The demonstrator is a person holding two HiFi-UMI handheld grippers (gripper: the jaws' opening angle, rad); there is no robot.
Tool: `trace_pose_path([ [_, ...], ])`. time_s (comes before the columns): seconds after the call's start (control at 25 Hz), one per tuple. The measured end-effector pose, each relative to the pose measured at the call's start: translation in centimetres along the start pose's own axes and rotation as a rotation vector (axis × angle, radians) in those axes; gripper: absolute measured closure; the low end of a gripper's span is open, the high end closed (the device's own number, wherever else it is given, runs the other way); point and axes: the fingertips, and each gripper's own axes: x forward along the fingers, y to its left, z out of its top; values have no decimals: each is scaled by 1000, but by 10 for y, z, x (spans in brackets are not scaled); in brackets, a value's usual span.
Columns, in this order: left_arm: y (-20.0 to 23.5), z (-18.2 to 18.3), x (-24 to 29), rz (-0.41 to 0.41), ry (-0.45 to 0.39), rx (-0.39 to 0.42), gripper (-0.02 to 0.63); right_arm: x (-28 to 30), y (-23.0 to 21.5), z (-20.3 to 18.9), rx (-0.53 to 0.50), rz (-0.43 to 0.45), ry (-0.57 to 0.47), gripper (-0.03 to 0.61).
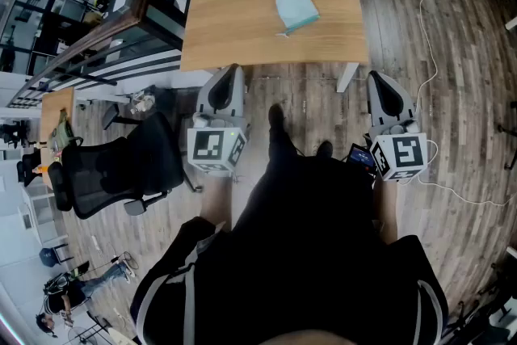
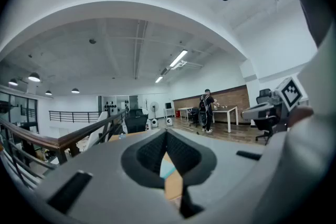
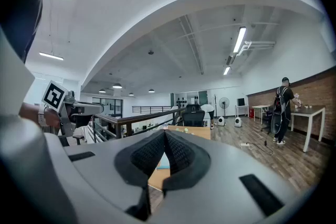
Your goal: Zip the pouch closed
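Task not started, as we read it. We're standing back from the table (image 1: pixel 242 28), with both tools held level and short of its near edge.

Left gripper (image 1: pixel 231 75): jaws pressed together, nothing between them.

Pouch (image 1: pixel 296 7): light blue, lying flat mid-table. It's ahead of us, between the two tools and well apart from both. A small tab sticks out at its near-left corner. It's too small here to tell how far the zip is open.

Right gripper (image 1: pixel 376 81): jaws pressed together too, empty.

Still to do, in our judgement:
- step in
- steady the pouch with one tool
- pinch the pull with the other
- run it along the zip
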Motion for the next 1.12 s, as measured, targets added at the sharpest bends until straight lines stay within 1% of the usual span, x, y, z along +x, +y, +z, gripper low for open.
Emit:
trace_pose_path([
  [0.32, 3, -4, -1, -5, 6, -16, 614, 2, 7, -3, -2, 9, 9, 566],
  [0.44, 3, -6, -4, -6, 9, -16, 614, 0, 9, -4, 13, 9, 0, 566],
  [0.56, 3, -6, -6, -7, 12, -20, 614, 0, 15, -3, 30, 40, -4, 566],
  [0.68, 3, -6, -8, -6, 14, -18, 614, 4, 26, -7, 6, 86, 36, 566],
  [1.12, 1, -1, 2, -3, 31, 10, 614, 13, 26, -14, 25, 121, 60, 566],
])
